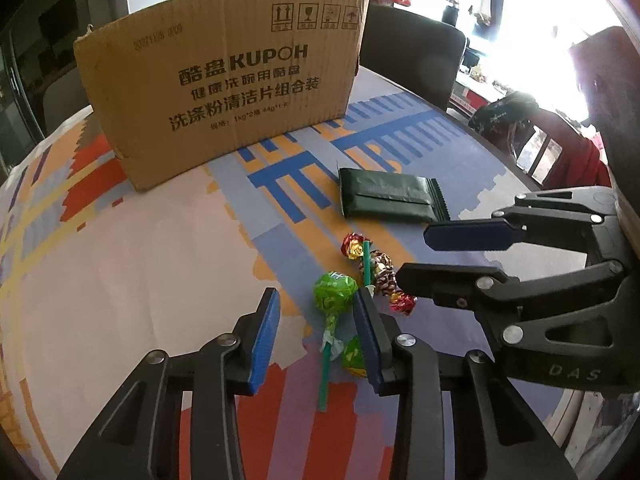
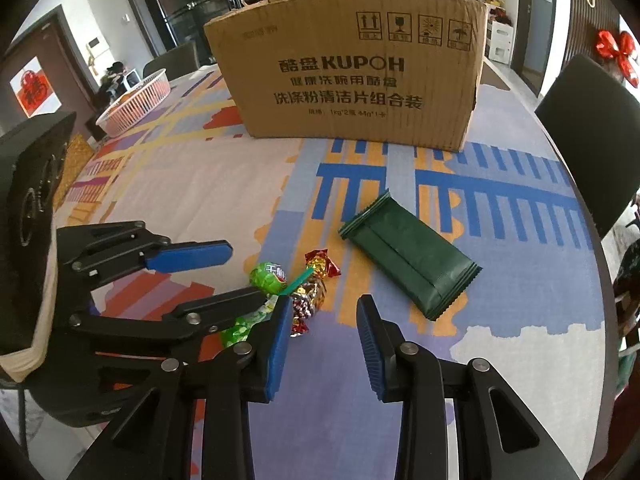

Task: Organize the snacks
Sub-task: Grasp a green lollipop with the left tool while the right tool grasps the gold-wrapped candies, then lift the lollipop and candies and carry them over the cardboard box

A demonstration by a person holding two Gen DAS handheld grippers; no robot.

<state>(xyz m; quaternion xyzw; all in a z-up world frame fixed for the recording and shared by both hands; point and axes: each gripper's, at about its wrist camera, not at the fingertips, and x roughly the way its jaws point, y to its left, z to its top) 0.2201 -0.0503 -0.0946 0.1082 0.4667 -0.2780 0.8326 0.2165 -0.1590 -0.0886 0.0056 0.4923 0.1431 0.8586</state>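
Observation:
A cardboard box (image 1: 224,76) stands at the back of the table; it also shows in the right wrist view (image 2: 356,68). A dark green snack packet (image 1: 390,196) (image 2: 408,258) lies flat in front of it. Green lollipops (image 1: 334,292) (image 2: 267,276) and foil-wrapped candies (image 1: 380,268) (image 2: 318,266) lie in a small cluster. My left gripper (image 1: 316,324) is open just above a lollipop. My right gripper (image 2: 324,336) is open and empty, beside the candies; it shows from the side in the left wrist view (image 1: 416,256).
A patterned cloth (image 1: 140,260) covers the round table. A white plastic basket (image 2: 136,102) stands at the far left edge. Dark chairs (image 2: 592,132) (image 1: 412,56) stand around the table.

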